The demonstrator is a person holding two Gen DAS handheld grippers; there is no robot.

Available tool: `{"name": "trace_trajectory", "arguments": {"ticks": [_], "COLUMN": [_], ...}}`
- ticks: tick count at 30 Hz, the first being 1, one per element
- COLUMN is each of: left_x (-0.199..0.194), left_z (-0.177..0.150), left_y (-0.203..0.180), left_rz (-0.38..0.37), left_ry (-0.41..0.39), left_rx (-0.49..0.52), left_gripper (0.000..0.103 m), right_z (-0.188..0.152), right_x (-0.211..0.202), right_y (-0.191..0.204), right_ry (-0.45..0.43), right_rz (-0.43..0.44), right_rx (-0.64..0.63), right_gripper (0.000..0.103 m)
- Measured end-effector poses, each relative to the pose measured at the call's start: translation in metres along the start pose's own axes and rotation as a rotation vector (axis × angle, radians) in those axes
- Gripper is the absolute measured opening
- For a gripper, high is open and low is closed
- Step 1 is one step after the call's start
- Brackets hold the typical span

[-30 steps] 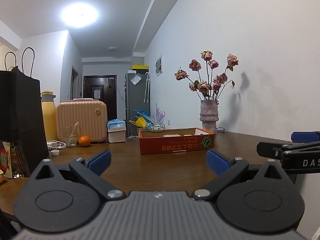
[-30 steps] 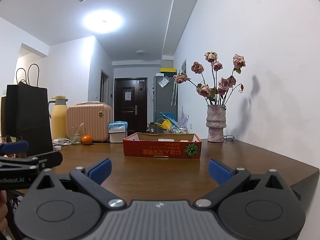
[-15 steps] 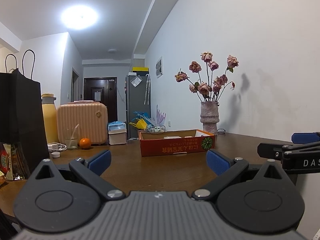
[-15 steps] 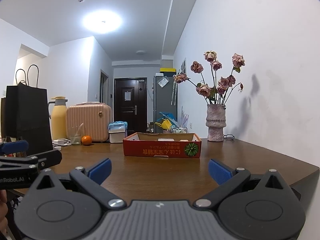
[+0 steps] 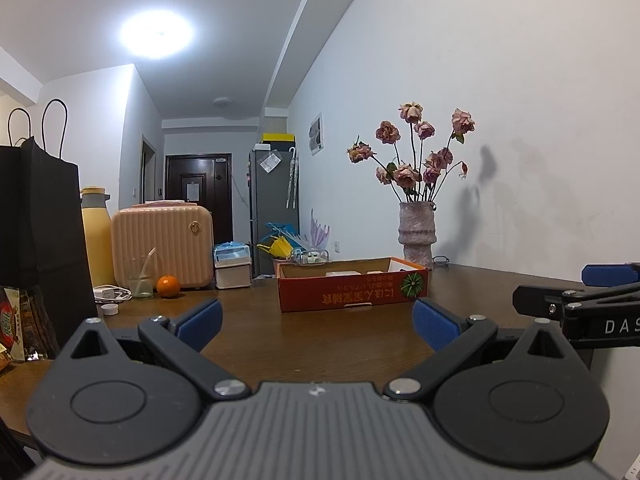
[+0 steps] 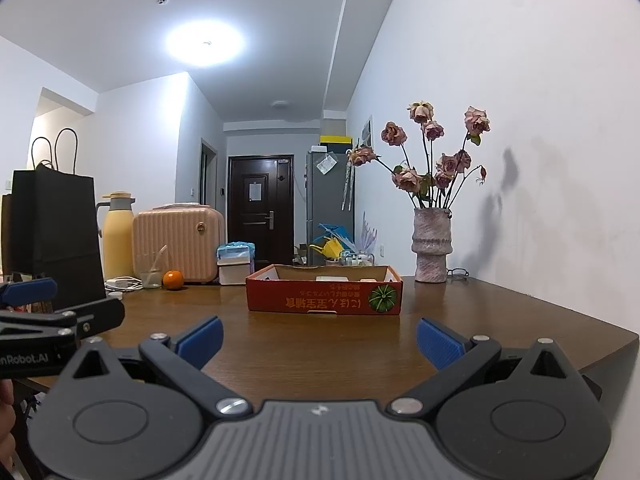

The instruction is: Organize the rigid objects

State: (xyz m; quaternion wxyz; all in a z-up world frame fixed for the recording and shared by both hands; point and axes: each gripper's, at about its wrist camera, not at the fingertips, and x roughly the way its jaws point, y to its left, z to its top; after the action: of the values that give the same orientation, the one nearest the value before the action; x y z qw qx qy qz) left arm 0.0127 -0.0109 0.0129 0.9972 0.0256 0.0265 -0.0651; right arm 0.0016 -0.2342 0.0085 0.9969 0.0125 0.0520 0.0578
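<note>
Cardboard box (image 6: pixel 324 294), red-orange with an open top and a green pumpkin printed on its front, sits near the middle of a brown wooden table (image 6: pixel 320 352); pale items inside it show only as slivers above the rim and cannot be identified; bare tabletop lies between the box and both grippers, and more bare wood runs to the right of the box up to the white wall (image 6: pixel 540 120); the table's right front corner and edge show in the right wrist view, dropping off beside the wall; left gripper (image 5: pixel 316 318) hovers low over the near side of the table with its blue-padded jaws spread wide and nothing between them; right gripper (image 6: pixel 320 338) is level beside it, jaws likewise wide apart and holding nothing; each gripper appears at the margin of the other's view; a vase (image 6: pixel 431 250) of dried pink roses stands by the wall behind and right of the box, with eyeglasses (image 6: pixel 458 272) just beside it; the far left of the table is crowded: a black paper bag (image 5: pixel 38 232), a yellow flask (image 5: pixel 96 236), a pink ribbed case (image 5: pixel 162 246), a glass (image 5: pixel 140 276), an orange (image 5: pixel 167 286) and a small white container (image 5: pixel 233 266); beyond, a hallway leads to a dark door (image 6: pixel 260 208) and a grey fridge (image 6: pixel 330 204); a round ceiling light (image 6: pixel 204 42) glows overhead
</note>
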Motion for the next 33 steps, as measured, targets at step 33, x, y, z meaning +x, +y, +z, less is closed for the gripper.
{"name": "trace_trajectory", "arguments": {"ticks": [33], "left_x": [0.0004], "left_z": [0.0011], "left_y": [0.0028], "left_rz": [-0.001], "left_ry": [-0.01], "left_rx": [0.007], "left_gripper": [0.103], "right_z": [-0.001], "right_x": [0.0005], "right_y": [-0.0032], "right_ry": [0.015], "right_rz": [-0.017], "right_rx": [0.017], "right_gripper": [0.103]}}
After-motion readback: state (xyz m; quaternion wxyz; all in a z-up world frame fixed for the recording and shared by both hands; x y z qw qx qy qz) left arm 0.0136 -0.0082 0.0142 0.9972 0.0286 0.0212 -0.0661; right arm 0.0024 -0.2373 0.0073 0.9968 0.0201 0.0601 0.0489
